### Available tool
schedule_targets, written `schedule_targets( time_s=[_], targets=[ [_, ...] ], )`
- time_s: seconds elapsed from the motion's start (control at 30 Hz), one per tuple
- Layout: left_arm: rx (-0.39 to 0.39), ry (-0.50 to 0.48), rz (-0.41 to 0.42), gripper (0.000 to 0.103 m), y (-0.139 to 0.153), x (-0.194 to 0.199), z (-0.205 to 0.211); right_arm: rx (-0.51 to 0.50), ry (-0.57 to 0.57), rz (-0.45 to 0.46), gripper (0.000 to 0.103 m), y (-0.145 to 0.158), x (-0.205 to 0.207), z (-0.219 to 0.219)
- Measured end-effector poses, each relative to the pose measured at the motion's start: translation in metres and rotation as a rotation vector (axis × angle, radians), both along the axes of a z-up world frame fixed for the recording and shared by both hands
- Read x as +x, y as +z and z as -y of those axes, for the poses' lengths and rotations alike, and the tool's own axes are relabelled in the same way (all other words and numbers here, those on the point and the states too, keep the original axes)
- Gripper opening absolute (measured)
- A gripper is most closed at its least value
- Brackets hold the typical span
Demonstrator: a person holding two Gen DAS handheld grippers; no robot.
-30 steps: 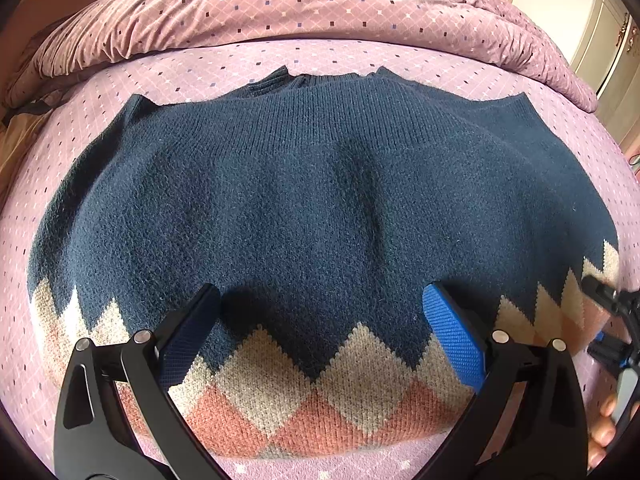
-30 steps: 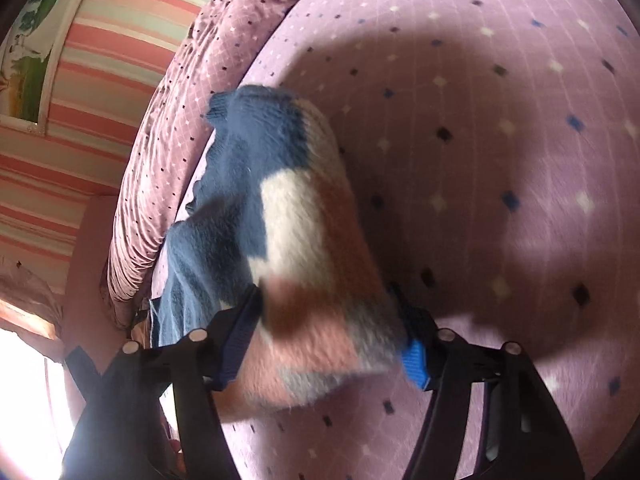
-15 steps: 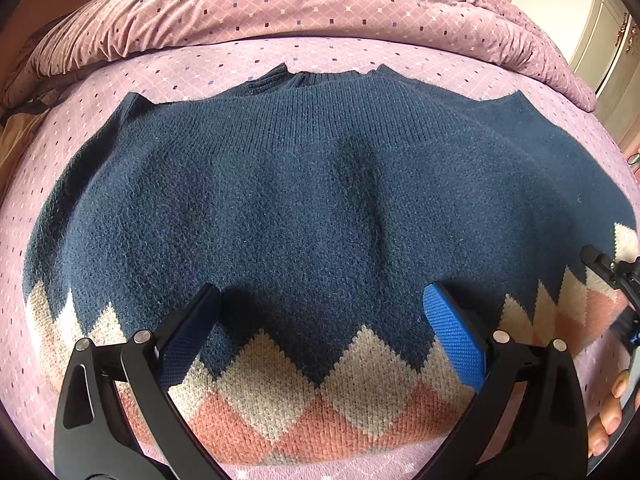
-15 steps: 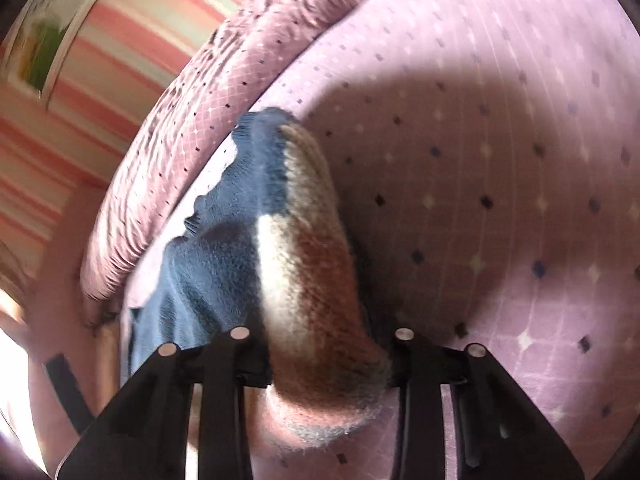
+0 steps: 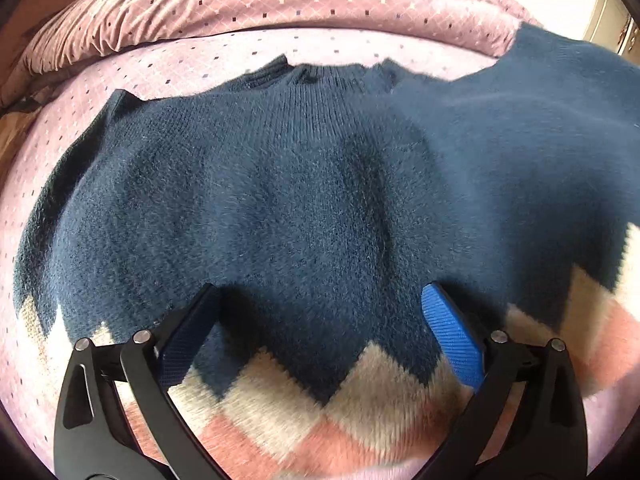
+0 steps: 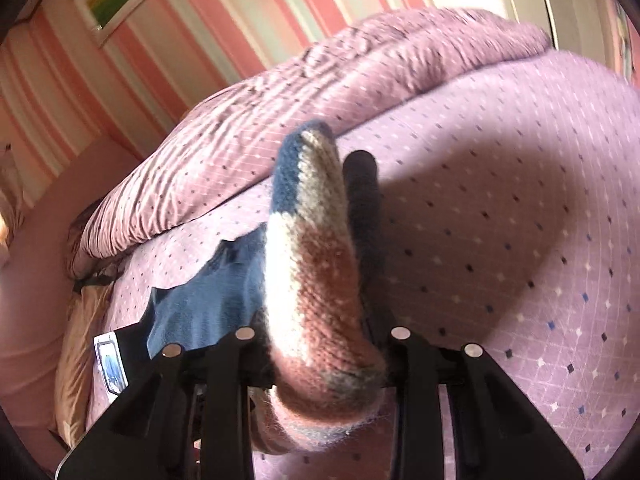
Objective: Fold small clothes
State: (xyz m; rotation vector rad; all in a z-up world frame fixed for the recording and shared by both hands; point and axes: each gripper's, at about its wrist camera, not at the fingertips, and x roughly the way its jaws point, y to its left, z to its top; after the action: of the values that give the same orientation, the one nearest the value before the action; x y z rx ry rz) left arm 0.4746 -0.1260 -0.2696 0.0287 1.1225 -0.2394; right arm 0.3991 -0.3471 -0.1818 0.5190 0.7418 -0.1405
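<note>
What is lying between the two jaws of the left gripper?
In the left wrist view, the navy sweater fills the gap of the left gripper; the open jaws hover over its diamond hem without clamping.

Navy knit sweater lies spread on the bed, neckline at the far side, cream-and-salmon diamond hem nearest. Its right edge lifts off the bed, hem corner bunched and raised, blurred there.

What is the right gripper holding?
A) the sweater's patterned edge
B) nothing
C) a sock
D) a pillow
A: in the right wrist view the right gripper is shut on the pink-and-cream patterned edge of the sweater, lifted off the bed.
</note>
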Motion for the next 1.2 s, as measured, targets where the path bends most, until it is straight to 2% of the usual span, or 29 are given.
schedule_targets(
  time_s=[0.13,0.27,0.33,0.43,0.53,0.67,0.97,1.1,1.2],
  targets=[
    [-0.047,0.021,0.033,0.096,0.028,-0.010,-0.043,-0.087,0.030,0.014,0.030,0.013,0.006,-0.033],
    [-0.003,0.042,0.101,0.096,0.049,-0.013,-0.110,-0.184,0.072,0.025,0.030,0.020,0.013,-0.079],
    [0.040,0.063,0.119,0.096,0.051,-0.009,-0.146,-0.228,0.097,0.032,0.030,0.022,0.018,-0.111],
    [0.082,0.116,0.118,0.096,0.045,0.000,-0.204,-0.239,0.124,0.029,0.030,0.018,0.026,-0.147],
    [0.067,0.192,0.104,0.096,0.038,0.007,-0.262,-0.255,0.137,0.017,0.030,0.013,0.034,-0.178],
    [0.062,0.252,0.101,0.096,0.035,0.012,-0.309,-0.260,0.154,-0.006,0.029,0.005,0.044,-0.223],
    [0.089,0.337,0.132,0.096,0.041,0.011,-0.385,-0.324,0.297,-0.109,0.028,-0.043,0.050,-0.321],
    [0.098,0.372,0.138,0.096,0.040,0.010,-0.406,-0.451,0.334,-0.136,0.028,-0.072,0.042,-0.349],
    [0.095,0.394,0.138,0.096,0.038,0.010,-0.413,-0.547,0.366,-0.120,0.030,-0.076,0.036,-0.361]
  ],
)
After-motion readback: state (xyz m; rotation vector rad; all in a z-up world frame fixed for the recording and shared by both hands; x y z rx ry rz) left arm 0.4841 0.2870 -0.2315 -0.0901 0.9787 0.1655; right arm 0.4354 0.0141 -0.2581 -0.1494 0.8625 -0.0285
